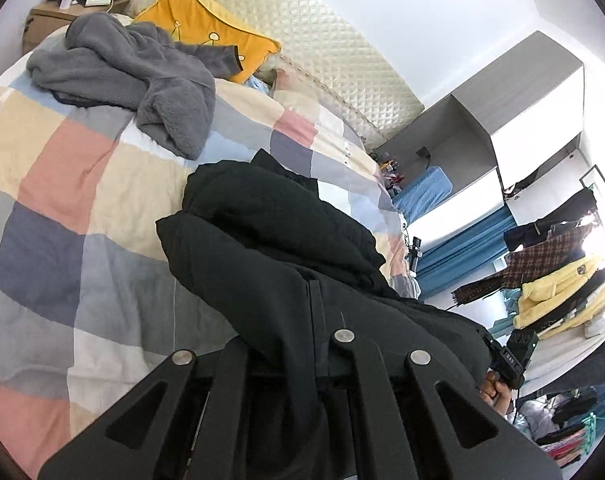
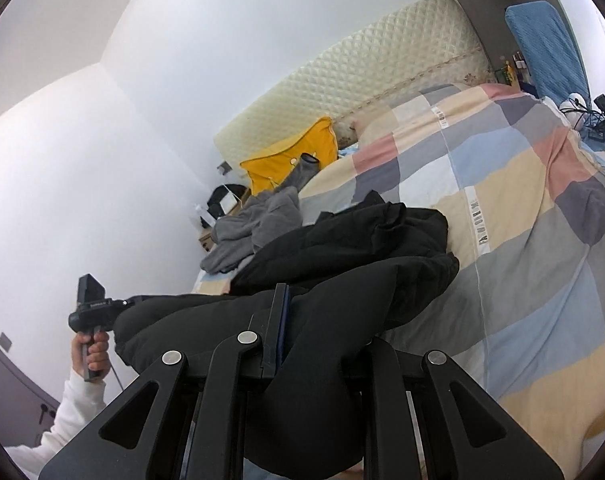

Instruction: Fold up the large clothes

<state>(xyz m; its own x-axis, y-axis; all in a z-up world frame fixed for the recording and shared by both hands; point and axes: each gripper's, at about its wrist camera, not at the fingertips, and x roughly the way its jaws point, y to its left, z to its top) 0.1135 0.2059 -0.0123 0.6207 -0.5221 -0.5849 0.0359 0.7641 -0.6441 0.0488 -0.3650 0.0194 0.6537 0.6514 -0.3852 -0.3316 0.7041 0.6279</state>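
Over checked bed (image 1: pixel 62 184), left gripper (image 1: pixel 316 304) and right gripper (image 2: pixel 280 320), fingers pinching shut, gripping black coat (image 1: pixel 270 232) edge, probably for folding.

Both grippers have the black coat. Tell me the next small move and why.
Probably carry the lifted edge forward over the rest of the black coat and lay it down. The left gripper and right gripper are both shut on its near edge, while its far part lies bunched on the checked quilt.
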